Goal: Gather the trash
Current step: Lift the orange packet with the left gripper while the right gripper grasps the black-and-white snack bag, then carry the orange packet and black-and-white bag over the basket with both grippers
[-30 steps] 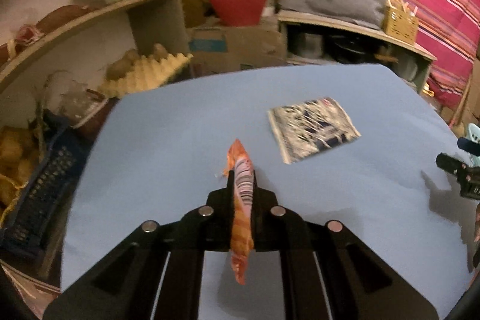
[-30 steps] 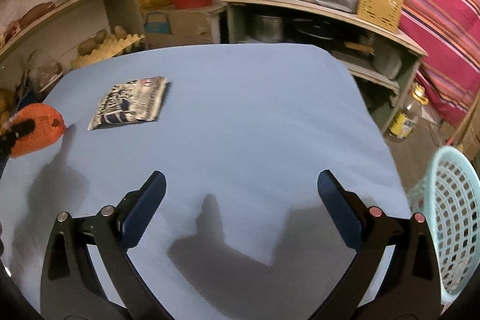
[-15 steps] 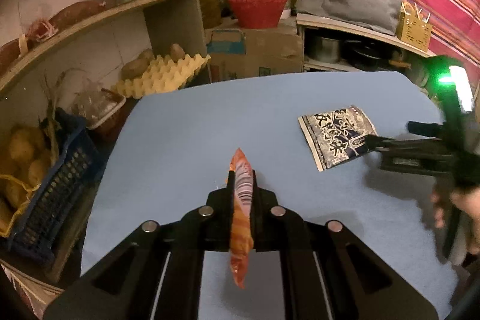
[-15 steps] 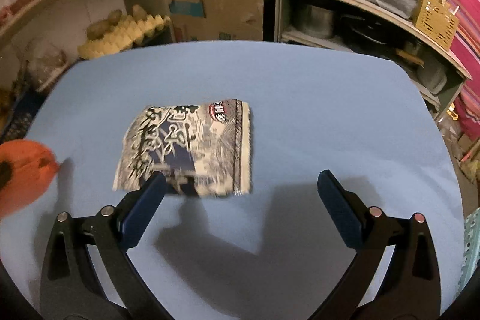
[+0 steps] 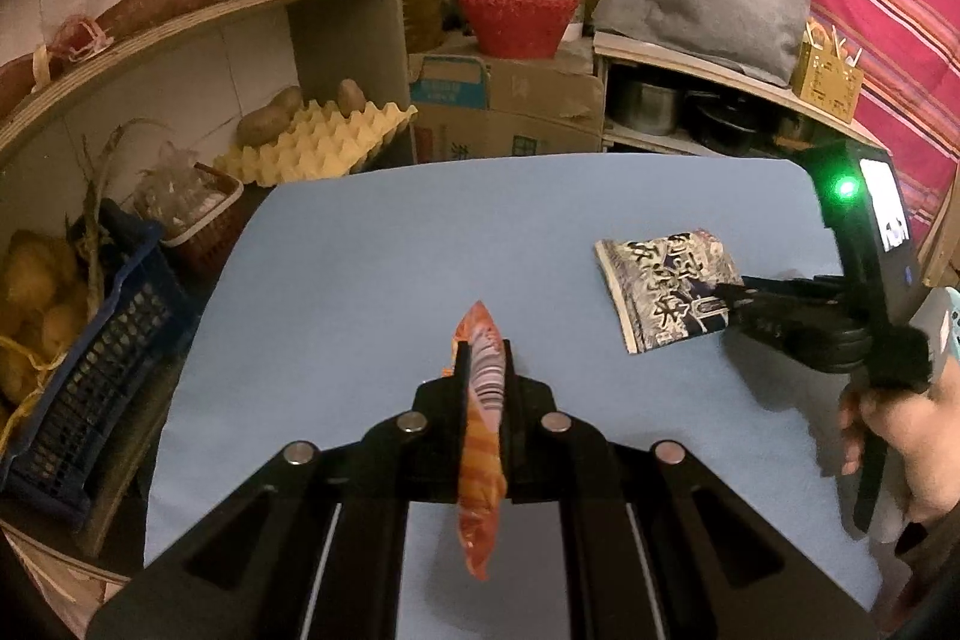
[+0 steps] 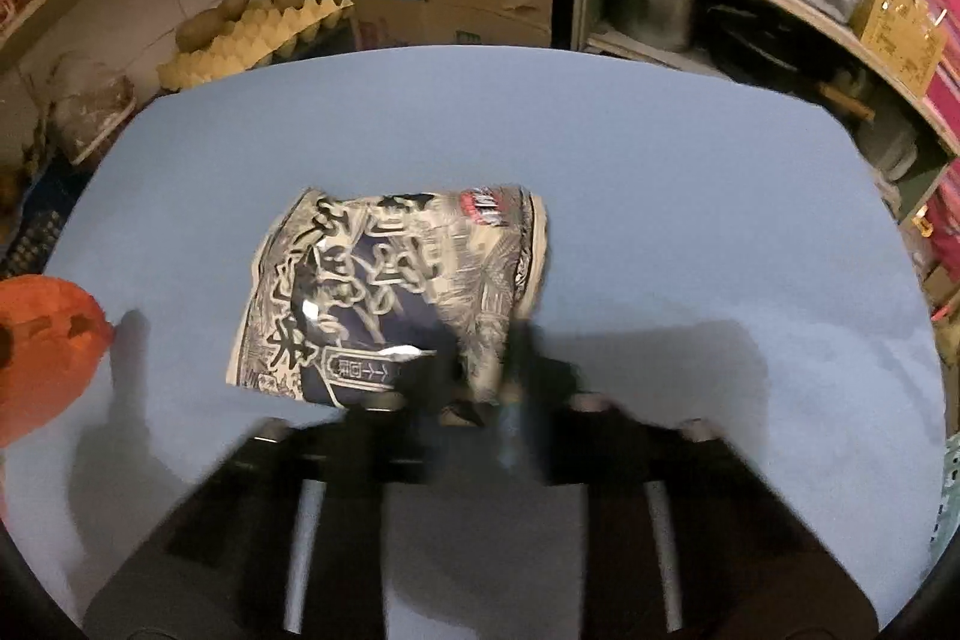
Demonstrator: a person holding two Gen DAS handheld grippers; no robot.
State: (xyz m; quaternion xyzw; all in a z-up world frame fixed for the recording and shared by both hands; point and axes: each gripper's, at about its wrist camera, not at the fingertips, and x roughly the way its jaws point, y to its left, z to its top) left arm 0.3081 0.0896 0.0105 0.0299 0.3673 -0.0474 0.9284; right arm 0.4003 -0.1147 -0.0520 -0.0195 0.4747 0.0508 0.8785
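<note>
Left tongs [image 5: 485, 361] tilted down over the pale blue tabletop [image 5: 360, 268], clamped tight on a crumpled orange-and-white plastic snack wrapper [image 5: 480, 436] standing on edge between the pads, one end poking past the tips, the other hanging below.

Right tongs [image 6: 480, 370] angled steeply down at the tabletop, gripped by a bare hand [image 5: 924, 448] seen at the edge of the left view. Jaws closing on the near edge of a flat dark-blue-and-white printed foil packet [image 6: 390, 286], with that edge caught between the pads and buckling upward. Remainder of the packet resting on the tabletop, well apart from the wrapper.

Right fingertips smeared by blur; exact pad contact hard to make out. Pale turquoise lattice basket [image 6: 948, 490] cut off at the frame edge.
</note>
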